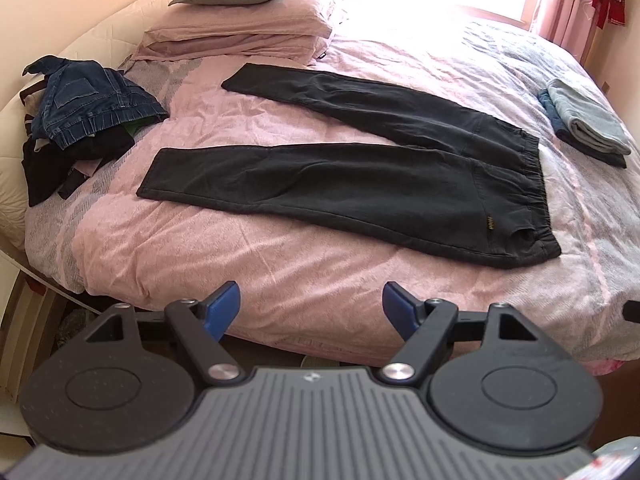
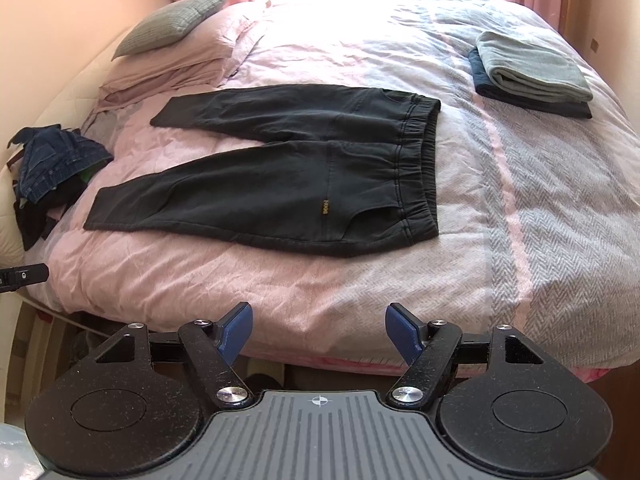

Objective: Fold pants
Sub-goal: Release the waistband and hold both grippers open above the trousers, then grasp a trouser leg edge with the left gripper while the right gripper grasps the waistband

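Note:
Black pants [image 1: 360,176] lie flat on the bed, legs spread apart toward the left and the elastic waistband on the right; the right wrist view shows the same pants [image 2: 280,184] with a small yellow label near the pocket. My left gripper [image 1: 311,306] hovers open above the bed's near edge, well short of the pants, nothing between its blue pads. My right gripper [image 2: 319,326] is open too, over the near edge, below the waistband end.
A heap of unfolded dark jeans and clothes [image 1: 80,116] sits at the bed's left. Folded garments [image 2: 528,72] are stacked at the far right. Pillows [image 1: 244,12] lie at the head. The pink cover [image 2: 240,280] shows between the grippers and the pants.

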Tool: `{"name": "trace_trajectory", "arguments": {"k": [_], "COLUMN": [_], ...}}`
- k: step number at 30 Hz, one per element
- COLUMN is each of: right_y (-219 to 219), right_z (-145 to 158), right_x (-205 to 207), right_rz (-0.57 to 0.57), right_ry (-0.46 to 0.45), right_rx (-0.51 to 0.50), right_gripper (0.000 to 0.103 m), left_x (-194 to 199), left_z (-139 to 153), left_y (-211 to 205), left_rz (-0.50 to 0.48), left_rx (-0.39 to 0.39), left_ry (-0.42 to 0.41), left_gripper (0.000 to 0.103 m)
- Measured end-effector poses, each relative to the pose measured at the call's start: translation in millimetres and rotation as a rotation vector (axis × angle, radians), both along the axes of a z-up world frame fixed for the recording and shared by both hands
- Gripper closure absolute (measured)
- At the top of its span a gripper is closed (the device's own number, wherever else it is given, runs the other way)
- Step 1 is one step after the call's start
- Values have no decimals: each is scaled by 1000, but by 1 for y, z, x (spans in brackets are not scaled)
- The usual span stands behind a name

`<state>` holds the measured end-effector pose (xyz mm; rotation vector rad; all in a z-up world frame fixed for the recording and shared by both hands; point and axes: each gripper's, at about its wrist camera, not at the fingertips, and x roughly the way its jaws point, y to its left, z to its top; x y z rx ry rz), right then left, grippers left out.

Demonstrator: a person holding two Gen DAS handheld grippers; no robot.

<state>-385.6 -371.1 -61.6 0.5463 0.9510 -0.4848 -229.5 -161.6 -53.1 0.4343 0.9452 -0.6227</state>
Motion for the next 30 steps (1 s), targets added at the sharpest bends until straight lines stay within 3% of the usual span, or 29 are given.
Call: {"name": "trace_trajectory", "arguments": {"k": [7,11,16,22,30], "right_y": [-22,-40,-52,-62,-77], "right_z": [-11,-27,-42,-60,-99], "right_x": [35,67,115,170,222], "right_rz": [-87,-177,-268,-350,-303], "right_ry": [13,38,76,87,140], "right_rx": [30,73,63,63,68], "right_gripper": [33,33,33,33,33], "left_x": [67,131,216,305,370], "left_z": [-20,-36,-44,-54,-104], "left_y": [-17,-22,-32,-59,-118], "left_rz": [-31,-18,-51,-150,-309], "left_rx": [-10,-5,-5,-14,20], "left_ry": [22,51,31,14,37], "left_gripper": [28,28,28,28,29]}}
